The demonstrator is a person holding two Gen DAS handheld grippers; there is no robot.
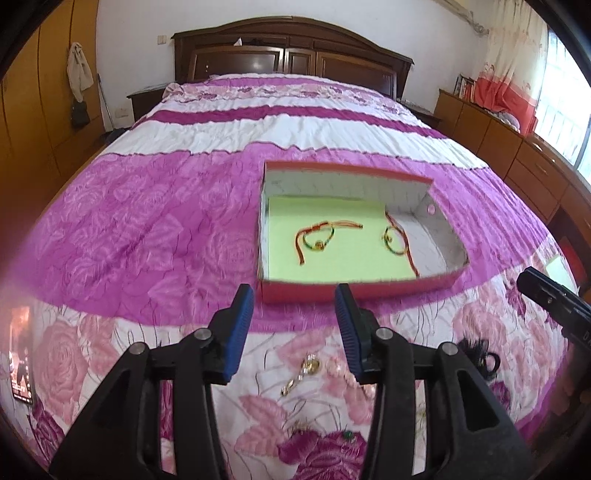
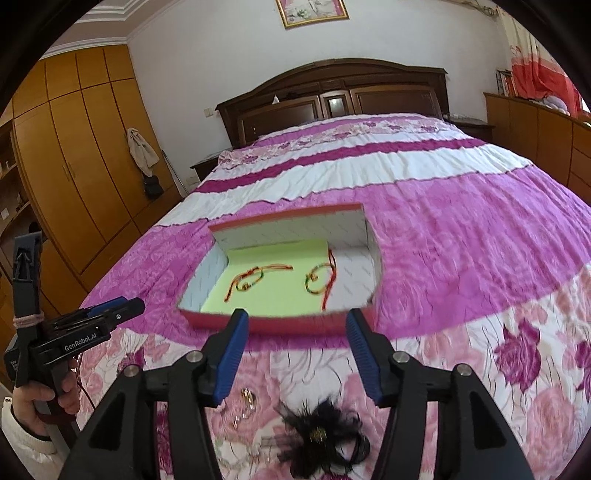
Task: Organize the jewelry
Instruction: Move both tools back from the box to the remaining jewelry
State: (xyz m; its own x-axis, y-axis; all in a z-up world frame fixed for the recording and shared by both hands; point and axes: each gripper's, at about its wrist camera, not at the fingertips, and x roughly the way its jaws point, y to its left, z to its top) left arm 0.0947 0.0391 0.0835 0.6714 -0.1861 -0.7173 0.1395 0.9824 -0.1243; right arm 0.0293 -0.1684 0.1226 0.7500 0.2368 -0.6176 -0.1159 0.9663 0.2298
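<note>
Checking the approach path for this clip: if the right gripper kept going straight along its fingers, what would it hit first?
Likely the near red wall of the box, which lies just beyond the open right gripper. Depth is unclear, so it might meet the bedspread just short of the box instead.

A lived-in home bedroom.

I'm looking across a bed point(image 1: 295, 122) in a pink floral quilt, its dark wooden headboard point(image 2: 332, 92) against a white wall, with wardrobes point(image 2: 74, 147), a framed picture point(image 2: 312, 13) and a curtained window point(image 1: 517, 74).
</note>
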